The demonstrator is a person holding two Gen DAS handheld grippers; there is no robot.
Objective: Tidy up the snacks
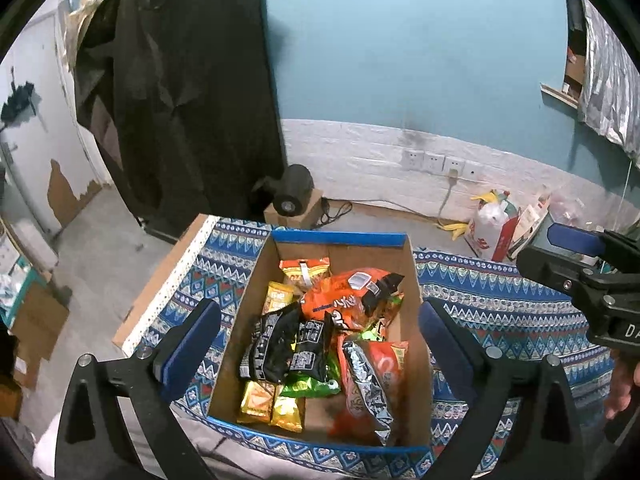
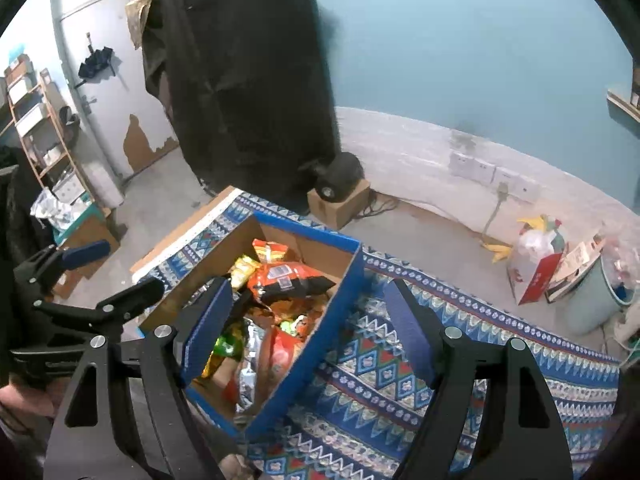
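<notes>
Hovering over the box (image 1: 224,344) of snacks (image 1: 344,308), nothing picked yet. Left gripper (image 1: 320,338) and right gripper (image 2: 308,328) both spread, empty. Next up, probably: dropping in and pinching one bag.

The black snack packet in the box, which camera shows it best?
Left wrist view: the black snack packet lies unobstructed in the cardboard box. In the right wrist view, a gripper finger covers that part of the box.

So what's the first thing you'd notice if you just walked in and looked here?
Probably the open cardboard box with blue edges, sitting on the blue patterned tablecloth and stuffed with shiny snack packets. The big orange crinkly snack bag lies on top of the pile, towards the far side. Behind the table, a large black cloth hangs against the teal wall.
</notes>
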